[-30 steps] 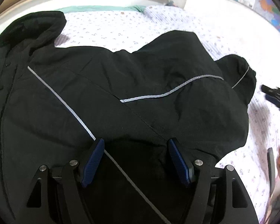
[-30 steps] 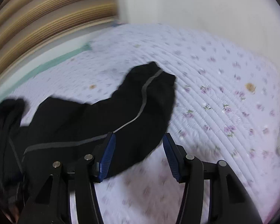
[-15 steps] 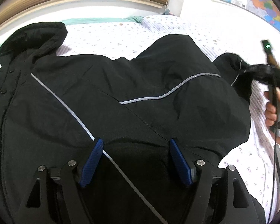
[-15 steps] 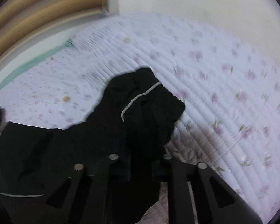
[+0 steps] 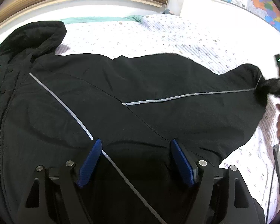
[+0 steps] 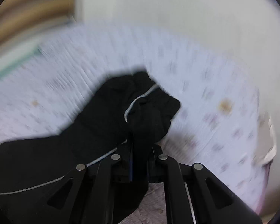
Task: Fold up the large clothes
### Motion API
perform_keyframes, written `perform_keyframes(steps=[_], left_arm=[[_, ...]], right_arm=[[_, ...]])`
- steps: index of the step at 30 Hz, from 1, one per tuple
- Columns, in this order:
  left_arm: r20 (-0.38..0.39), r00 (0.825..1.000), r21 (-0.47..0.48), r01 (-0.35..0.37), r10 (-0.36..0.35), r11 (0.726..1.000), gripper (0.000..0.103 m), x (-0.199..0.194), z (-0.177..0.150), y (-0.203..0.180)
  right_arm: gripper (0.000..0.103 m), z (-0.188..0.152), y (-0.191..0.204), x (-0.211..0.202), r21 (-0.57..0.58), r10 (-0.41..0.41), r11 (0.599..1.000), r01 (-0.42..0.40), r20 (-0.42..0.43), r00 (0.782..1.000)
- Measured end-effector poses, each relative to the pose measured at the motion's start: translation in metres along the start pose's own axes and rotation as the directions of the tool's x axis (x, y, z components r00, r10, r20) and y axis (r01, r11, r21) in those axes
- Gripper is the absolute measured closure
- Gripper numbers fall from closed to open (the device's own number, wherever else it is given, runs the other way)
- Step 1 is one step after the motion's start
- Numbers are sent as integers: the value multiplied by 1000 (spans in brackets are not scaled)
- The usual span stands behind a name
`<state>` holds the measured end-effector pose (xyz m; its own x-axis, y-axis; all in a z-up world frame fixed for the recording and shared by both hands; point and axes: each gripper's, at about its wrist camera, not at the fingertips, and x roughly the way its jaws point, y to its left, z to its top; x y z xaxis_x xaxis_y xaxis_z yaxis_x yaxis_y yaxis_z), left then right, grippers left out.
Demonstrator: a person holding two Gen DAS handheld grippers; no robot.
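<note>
**Sleeve cuff held at the right edge**

On the bed point(image 5: 177, 35), the black jacket point(image 5: 121, 97) is spread flat, hood far left. The left gripper point(image 5: 136, 160) is held wide apart above the near hem. The right gripper point(image 6: 140, 160) is clamped on the sleeve cuff point(image 6: 149, 112). If tension is lost, the cuff may slip. No containers are visible.

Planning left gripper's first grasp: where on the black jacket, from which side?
Take the black jacket at its near hem, coming in low from the near edge. The left gripper is open just above it; the right gripper already pinches the sleeve cuff, stretched out right.
</note>
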<state>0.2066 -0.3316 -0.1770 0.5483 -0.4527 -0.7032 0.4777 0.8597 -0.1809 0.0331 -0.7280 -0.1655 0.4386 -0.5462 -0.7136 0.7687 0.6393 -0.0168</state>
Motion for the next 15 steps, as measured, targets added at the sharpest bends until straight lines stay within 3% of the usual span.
perform_keyframes(steps=[3,4,8,11,15], left_arm=[[-14,1000,-1,3,-3,1000,24,2,2,0],[-23,1000,-2,8,-8,1000,24,2,4,1],[-113,992,-6,60,-60,998,24,-13,13,8],[-69,993,-21,98,-99,995,24,-64,22,30],[-5,1000,-12,-1,1,1000,24,-144,31,80]], right_arm=[[92,-1,21,-6,-90,-81,993,81,5,997],[92,0,26,-15,-107,-68,992,69,13,998],[92,5,46,-99,-202,113,975,-90,105,988],[92,-2,77,-174,-314,237,933,-176,171,956],[92,-33,129,-261,-453,386,849,-272,181,904]])
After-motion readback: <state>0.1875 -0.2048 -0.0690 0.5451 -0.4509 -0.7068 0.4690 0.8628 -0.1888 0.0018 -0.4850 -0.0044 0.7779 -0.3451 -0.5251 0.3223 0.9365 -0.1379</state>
